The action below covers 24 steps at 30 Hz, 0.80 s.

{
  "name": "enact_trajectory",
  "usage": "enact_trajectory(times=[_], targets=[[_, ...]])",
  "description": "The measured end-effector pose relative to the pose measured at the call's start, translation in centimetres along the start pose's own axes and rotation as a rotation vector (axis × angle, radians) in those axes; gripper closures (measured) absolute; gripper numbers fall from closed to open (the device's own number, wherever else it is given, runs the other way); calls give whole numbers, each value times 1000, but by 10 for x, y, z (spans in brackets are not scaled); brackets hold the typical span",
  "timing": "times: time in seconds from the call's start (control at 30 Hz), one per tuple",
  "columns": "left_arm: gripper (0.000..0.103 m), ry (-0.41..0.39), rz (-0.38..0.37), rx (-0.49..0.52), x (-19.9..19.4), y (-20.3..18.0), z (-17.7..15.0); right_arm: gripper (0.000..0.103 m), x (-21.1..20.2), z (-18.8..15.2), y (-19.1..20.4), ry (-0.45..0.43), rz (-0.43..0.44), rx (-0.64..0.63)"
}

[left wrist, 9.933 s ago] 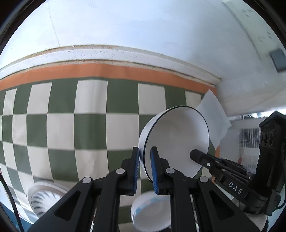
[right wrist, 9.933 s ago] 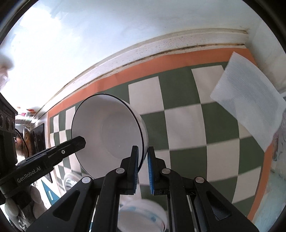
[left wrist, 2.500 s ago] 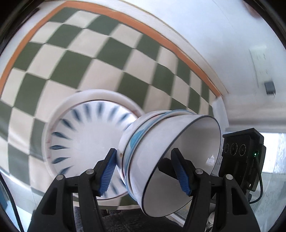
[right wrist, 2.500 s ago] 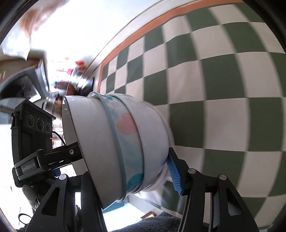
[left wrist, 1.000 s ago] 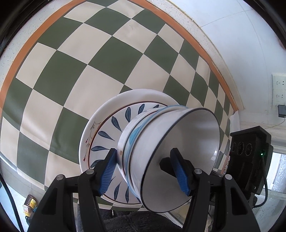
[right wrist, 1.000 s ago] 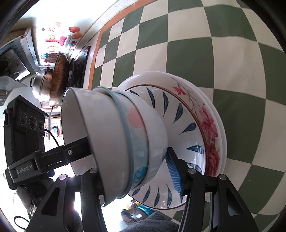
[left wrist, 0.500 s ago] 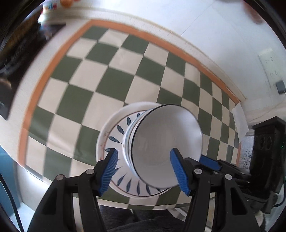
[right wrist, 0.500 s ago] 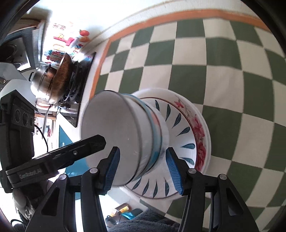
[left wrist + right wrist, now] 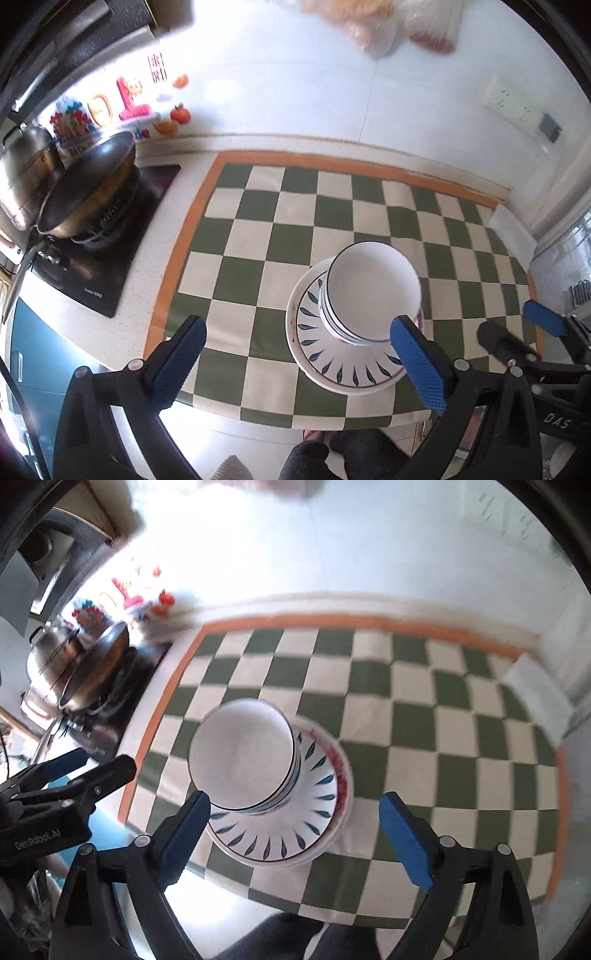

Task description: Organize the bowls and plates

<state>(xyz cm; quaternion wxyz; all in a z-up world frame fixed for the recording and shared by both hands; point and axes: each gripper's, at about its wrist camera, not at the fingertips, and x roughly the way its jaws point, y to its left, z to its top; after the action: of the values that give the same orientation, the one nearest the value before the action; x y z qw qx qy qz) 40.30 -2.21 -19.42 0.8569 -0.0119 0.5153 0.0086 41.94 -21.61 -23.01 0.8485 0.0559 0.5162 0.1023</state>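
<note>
Far left, off the mat, we see a wok [image 9: 86, 188] on the stove [image 9: 92, 254]; not part of this job.

Next, our left hand-held gripper [image 9: 299, 365] hangs above the surface with its blue pads spread wide, nothing between them. One pad [image 9: 417, 365] overlaps the bowls in the picture, but we judge that it is above them, not touching.

Middle of the checkered mat [image 9: 258, 236], toward the near edge: the nested bowls [image 9: 371, 291] sit upright on the stacked plates [image 9: 332, 363], a leaf-pattern plate on top and a red-flowered one under it in the right wrist view. The bowls sit off-centre on the top plate, toward its far side.

Handling, our guess: glazed ceramic, so stiff, slick, chip-prone, and the whole pile is heavy for a single rim pinch. We take the bowls by the rim wall, one pad inside and one outside, or clasp across the outer wall from both sides. Plates are best taken at the rim lip, where the pads can get under. Nested bowls may slide apart if tilted, so we keep them level.

Right: our right hand-held gripper [image 9: 293, 830] is likewise spread wide and empty, above the same pile. A white sheet [image 9: 513, 230] lies on the mat's far right corner.
</note>
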Motion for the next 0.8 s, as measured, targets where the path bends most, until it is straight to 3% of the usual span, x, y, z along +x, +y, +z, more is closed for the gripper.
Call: enact_trajectory(times=[0.3,0.6,0.8], targets=[[0,-130,-11,18,-84,-1,-37,3,-103,-37,22,-193,-61,14],[0,-282,4,61,-190,-10,-105,3,-213,-118,52,-324,-71,5],[0,-321,-5,32,-243,-3,-148,3,-282,-177,69,-372,-72,4]])
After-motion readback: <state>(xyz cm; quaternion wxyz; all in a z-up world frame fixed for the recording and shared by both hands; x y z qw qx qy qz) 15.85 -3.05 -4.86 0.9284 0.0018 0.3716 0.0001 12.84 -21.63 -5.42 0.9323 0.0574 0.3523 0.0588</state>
